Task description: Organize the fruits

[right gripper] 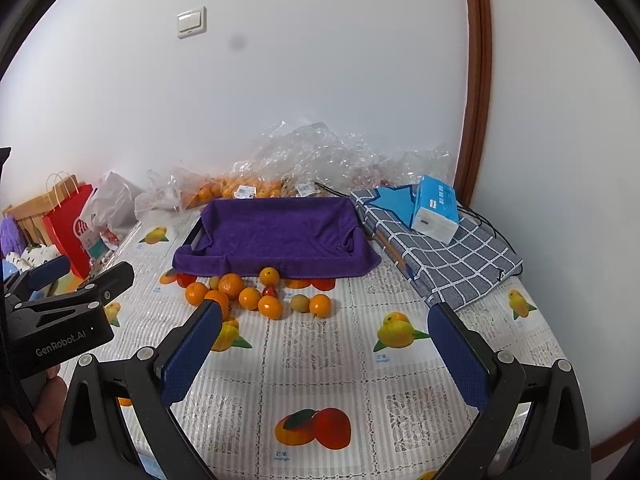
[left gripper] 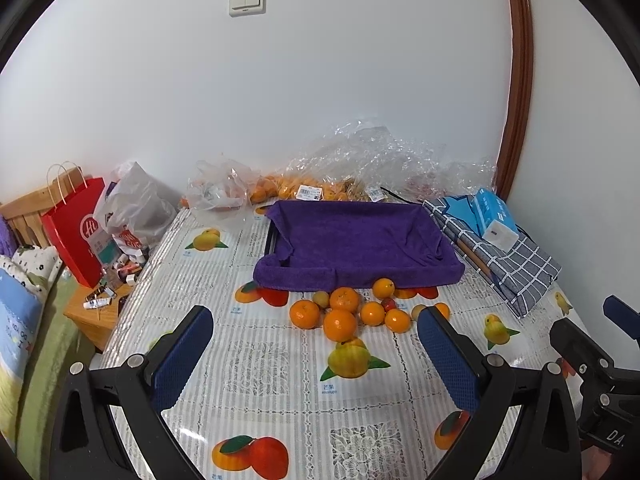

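Observation:
Several oranges (left gripper: 340, 322) lie in a loose heap on the fruit-print tablecloth, with small yellow-green fruits (left gripper: 321, 299) and a small red fruit (left gripper: 388, 304) among them. The heap also shows in the right wrist view (right gripper: 250, 298). Just behind it stands a tray lined with a purple towel (left gripper: 360, 240), also in the right wrist view (right gripper: 276, 232); nothing lies in it. My left gripper (left gripper: 316, 356) is open and empty, just short of the heap. My right gripper (right gripper: 324, 346) is open and empty, to the right of the heap.
Clear plastic bags with more oranges (left gripper: 288, 190) lie against the back wall. A checked blue cloth bag (left gripper: 504, 256) with a tissue pack (left gripper: 494, 220) lies right of the tray. A red paper bag (left gripper: 78, 232) and a bedside stand (left gripper: 96, 312) are at the left.

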### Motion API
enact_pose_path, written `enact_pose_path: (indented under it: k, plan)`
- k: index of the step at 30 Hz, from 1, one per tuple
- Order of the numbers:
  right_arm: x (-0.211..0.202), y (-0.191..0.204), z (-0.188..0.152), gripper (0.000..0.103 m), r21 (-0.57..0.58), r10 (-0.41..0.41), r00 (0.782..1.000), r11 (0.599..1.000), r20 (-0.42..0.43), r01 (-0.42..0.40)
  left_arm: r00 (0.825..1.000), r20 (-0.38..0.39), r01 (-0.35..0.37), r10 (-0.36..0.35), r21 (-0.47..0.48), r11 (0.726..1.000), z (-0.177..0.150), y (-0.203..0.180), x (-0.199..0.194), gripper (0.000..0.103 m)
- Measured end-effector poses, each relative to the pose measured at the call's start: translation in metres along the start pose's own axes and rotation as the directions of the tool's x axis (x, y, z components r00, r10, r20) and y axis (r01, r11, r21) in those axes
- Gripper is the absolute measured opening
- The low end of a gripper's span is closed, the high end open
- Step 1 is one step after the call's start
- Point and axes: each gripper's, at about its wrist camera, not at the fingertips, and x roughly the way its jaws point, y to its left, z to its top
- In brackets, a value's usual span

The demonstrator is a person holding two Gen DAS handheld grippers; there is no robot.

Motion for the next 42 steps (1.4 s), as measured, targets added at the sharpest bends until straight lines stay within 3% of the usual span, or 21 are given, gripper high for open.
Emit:
enact_pose_path:
  k: [32,42]
  plan:
    - [0.004,0.005,0.003,0.102,0.001,0.025,1.000,1.000,0.006,-0.025,1.000,0.004,0.024,-0.024,-0.010,1.000,0.007,0.008,0.013,0.103]
    - [0.023,0.010,0.005,0.102,0.001,0.006,1.000,1.000,-0.025,-0.006,0.999,-0.008,0.038,-0.038,-0.012,0.999,0.008,0.014,0.022,0.103]
